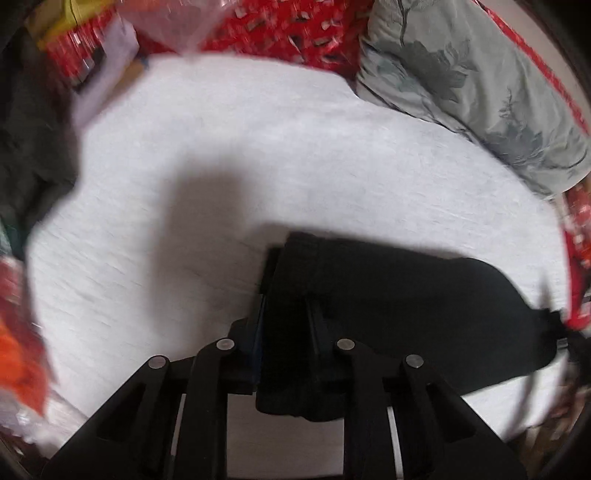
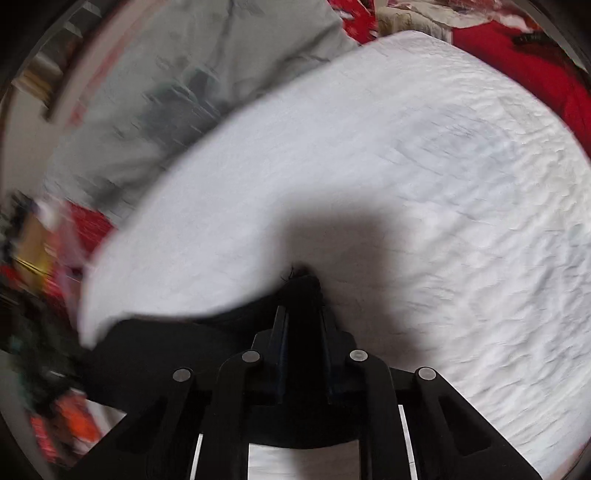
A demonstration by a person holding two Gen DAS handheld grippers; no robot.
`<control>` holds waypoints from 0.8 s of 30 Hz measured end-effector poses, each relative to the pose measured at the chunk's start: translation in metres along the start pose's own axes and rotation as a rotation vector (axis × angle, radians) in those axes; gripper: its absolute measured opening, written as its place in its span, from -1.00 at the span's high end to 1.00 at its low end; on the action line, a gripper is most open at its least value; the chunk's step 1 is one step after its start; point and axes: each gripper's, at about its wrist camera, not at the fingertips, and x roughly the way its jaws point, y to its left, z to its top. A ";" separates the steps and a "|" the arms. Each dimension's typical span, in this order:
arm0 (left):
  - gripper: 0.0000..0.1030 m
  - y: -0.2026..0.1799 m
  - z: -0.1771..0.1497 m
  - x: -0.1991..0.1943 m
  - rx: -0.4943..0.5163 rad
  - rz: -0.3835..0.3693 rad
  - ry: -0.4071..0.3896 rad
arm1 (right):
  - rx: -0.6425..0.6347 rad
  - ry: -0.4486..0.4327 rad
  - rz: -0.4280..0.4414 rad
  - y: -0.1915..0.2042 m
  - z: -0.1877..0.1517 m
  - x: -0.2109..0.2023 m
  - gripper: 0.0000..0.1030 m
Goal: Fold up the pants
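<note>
The black pants (image 1: 406, 295) hang stretched between my two grippers above a white sheet (image 1: 258, 147). My left gripper (image 1: 286, 280) is shut on one end of the pants; the cloth bulges out between the fingers. In the left wrist view the pants run right to the other gripper at the frame edge. My right gripper (image 2: 301, 295) is shut on the other end of the pants (image 2: 184, 343), which trail off to the left. Both views are blurred by motion.
A grey floral pillow (image 1: 480, 92) lies at the far right of the sheet and shows in the right wrist view (image 2: 166, 92) at upper left. Red patterned bedding (image 1: 288, 29) surrounds the sheet. Dark clothes (image 1: 29, 147) lie at the left.
</note>
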 end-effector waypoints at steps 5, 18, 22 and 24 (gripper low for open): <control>0.65 -0.006 -0.002 0.029 0.028 0.093 0.054 | -0.001 0.010 -0.048 -0.002 0.006 0.013 0.71; 0.49 0.037 -0.020 -0.036 -0.137 -0.136 -0.005 | 0.050 -0.009 0.052 -0.019 -0.019 -0.030 0.29; -0.17 0.038 -0.049 -0.049 -0.160 -0.239 -0.036 | 0.084 0.009 0.158 -0.017 -0.036 -0.045 0.11; -0.20 0.036 -0.060 -0.043 -0.193 -0.278 -0.029 | 0.109 0.046 0.206 -0.019 -0.047 -0.044 0.05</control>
